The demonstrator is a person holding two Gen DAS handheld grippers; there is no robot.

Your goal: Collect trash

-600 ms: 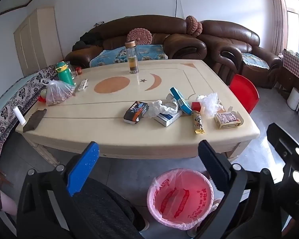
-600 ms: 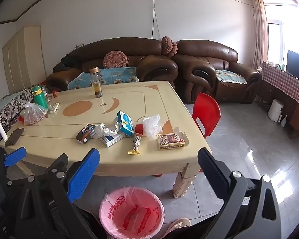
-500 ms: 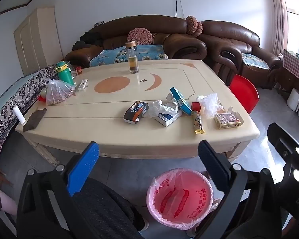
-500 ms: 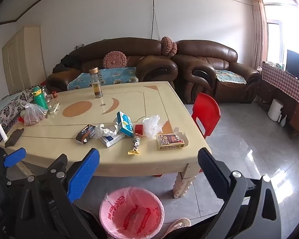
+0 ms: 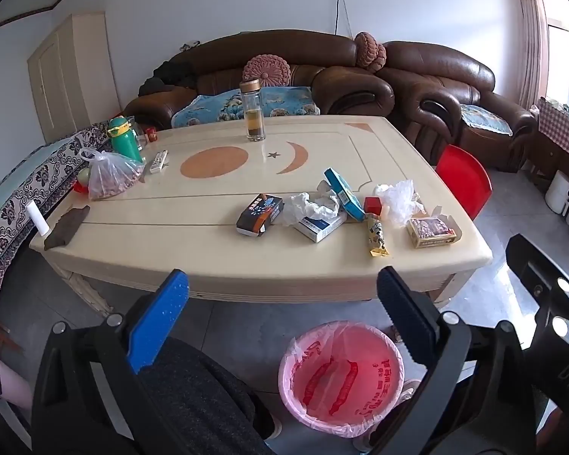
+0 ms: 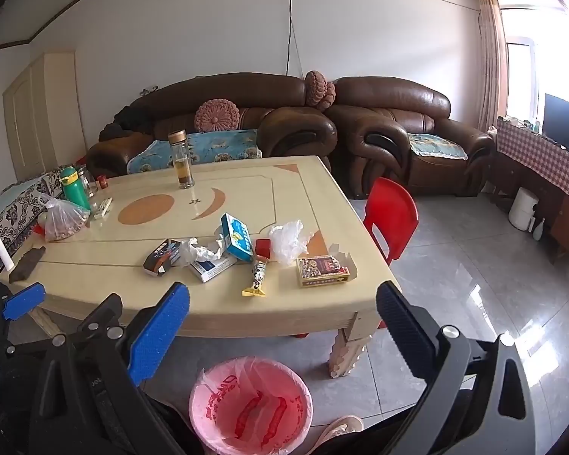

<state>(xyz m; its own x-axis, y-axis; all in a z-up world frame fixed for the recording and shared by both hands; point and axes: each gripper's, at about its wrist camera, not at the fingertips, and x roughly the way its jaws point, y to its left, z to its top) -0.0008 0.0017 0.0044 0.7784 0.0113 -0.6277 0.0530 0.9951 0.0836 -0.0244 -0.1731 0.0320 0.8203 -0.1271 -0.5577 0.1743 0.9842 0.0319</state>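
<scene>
While both grippers' fingers (image 5: 159, 322) (image 6: 159, 331) gape empty, crumpled wrappers (image 5: 315, 204), glossy table (image 5: 170, 227), pink-lined bin (image 5: 341, 379).

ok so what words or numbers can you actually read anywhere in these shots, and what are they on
None can be read for certain.
Bin liner: red characters, folded, illegible.
Dark box: print too small.
Blue box: design only, blurred.
White and blue box: blurred.
Red patterned box: blurred.
Snack wrapper: blurred.
Right gripper body: faint letters, unreadable.
</scene>
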